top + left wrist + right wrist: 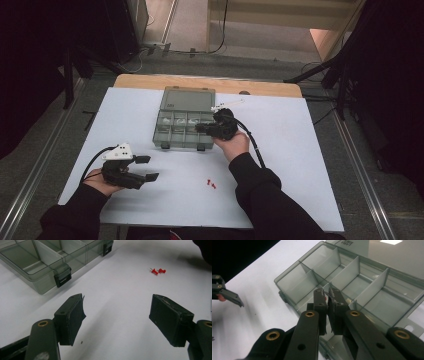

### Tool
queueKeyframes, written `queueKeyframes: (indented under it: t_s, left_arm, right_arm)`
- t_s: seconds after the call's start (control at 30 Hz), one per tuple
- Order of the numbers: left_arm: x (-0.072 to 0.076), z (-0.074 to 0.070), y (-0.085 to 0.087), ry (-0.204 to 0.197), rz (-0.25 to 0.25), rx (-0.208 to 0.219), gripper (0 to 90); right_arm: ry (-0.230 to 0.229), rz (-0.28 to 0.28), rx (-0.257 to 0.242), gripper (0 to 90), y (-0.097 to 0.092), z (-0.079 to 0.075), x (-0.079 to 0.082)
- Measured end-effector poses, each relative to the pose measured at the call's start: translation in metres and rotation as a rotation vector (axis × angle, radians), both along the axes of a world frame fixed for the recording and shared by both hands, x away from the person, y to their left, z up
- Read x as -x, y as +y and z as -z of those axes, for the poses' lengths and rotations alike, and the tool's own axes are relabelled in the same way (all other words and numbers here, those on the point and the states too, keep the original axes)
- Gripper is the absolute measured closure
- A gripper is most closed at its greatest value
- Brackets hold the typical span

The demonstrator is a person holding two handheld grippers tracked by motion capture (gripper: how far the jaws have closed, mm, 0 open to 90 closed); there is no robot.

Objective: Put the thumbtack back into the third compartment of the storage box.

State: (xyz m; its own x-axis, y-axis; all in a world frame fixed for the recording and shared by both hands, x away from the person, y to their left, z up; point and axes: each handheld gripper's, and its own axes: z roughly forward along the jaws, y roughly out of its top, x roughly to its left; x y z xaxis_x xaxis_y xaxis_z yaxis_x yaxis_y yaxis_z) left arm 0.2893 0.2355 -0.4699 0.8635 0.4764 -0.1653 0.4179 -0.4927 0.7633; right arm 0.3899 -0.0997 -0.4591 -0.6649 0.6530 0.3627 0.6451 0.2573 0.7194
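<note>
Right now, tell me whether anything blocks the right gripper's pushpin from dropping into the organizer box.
Nothing visible does. The right gripper pinches a red pushpin directly above the open compartments of the organizer box; the lid is folded back. The left gripper rests apart, near two pushpins on the table.

Smoky clear glossy plastic organiser box (182,125); red plastic pushpins (210,184).
</note>
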Motion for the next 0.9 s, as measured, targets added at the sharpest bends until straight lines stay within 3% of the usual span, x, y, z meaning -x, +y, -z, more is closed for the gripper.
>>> queueKeyframes:
  t_s: [0.73,0.9]
  left_arm:
    - [0.000,0.000,-0.002,0.001,0.013,0.006,26.9]
    - [0.000,0.000,-0.002,0.001,0.014,0.007,26.9]
  right_arm:
    - [-0.008,0.052,-0.008,87.0,0.011,0.003,-0.025]
    - [-0.017,0.070,0.013,87.0,0.014,0.006,-0.031]
